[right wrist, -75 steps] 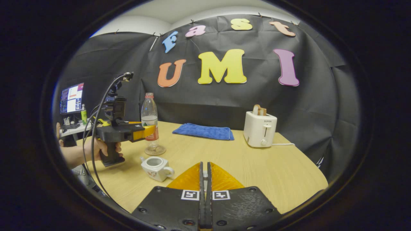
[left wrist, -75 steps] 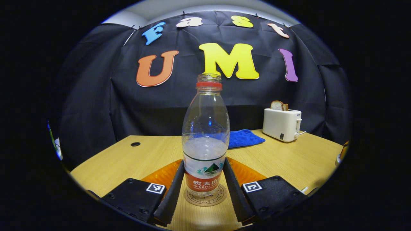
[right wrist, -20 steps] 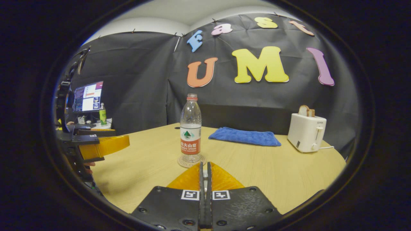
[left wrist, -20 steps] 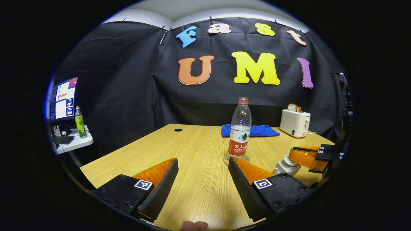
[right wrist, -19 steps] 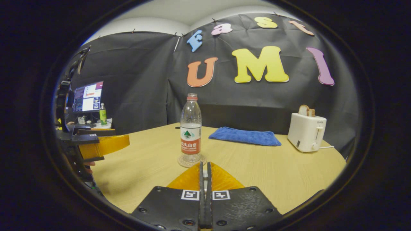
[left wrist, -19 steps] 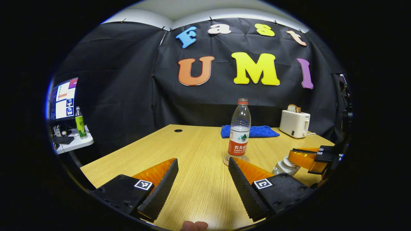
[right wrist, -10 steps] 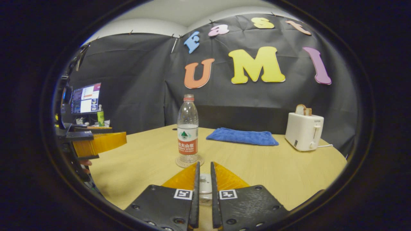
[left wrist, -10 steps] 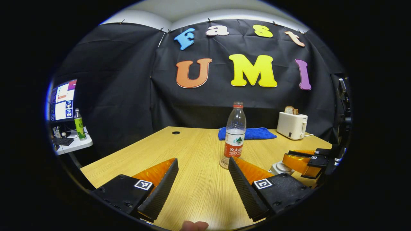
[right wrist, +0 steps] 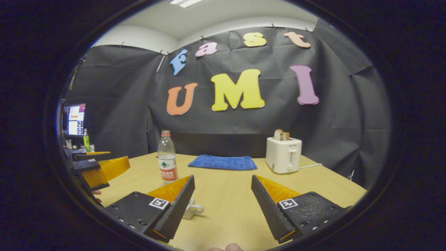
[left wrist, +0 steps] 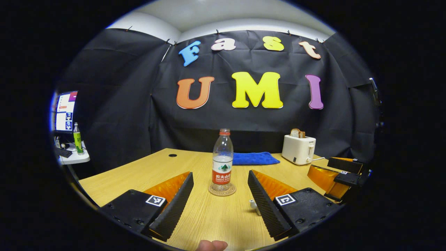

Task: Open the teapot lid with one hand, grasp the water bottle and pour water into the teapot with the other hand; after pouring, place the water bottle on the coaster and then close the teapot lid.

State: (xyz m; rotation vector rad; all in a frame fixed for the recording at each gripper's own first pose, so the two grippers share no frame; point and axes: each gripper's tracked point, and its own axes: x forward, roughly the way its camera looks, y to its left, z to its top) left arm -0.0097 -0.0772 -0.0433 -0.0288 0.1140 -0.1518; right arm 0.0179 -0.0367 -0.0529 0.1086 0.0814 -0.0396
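Note:
A clear water bottle (left wrist: pixel 223 158) with a red label and no cap stands upright on a round coaster (left wrist: pixel 222 190) mid-table. My left gripper (left wrist: pixel 219 209) is open, well short of the bottle, nothing between its fingers. A small bit of the white teapot (left wrist: pixel 253 204) peeks out beside its right finger. In the right gripper view my right gripper (right wrist: pixel 221 205) is open and empty. The teapot's handle (right wrist: pixel 193 208) shows beside its left finger; the lid is hidden. The bottle (right wrist: pixel 167 162) stands farther off to the left.
A white toaster (left wrist: pixel 299 150) holding bread and a folded blue cloth (left wrist: pixel 254 158) sit at the back of the wooden table (left wrist: pixel 209 223). A side desk with a monitor (left wrist: pixel 62 111) and a green bottle (left wrist: pixel 77 137) is at far left. The other gripper (right wrist: pixel 101 167) hangs left.
The right gripper, shut on the teapot lid's knob a second ago, has opened wide and drawn back. The left gripper has pulled farther back from the bottle, which stays on the coaster.

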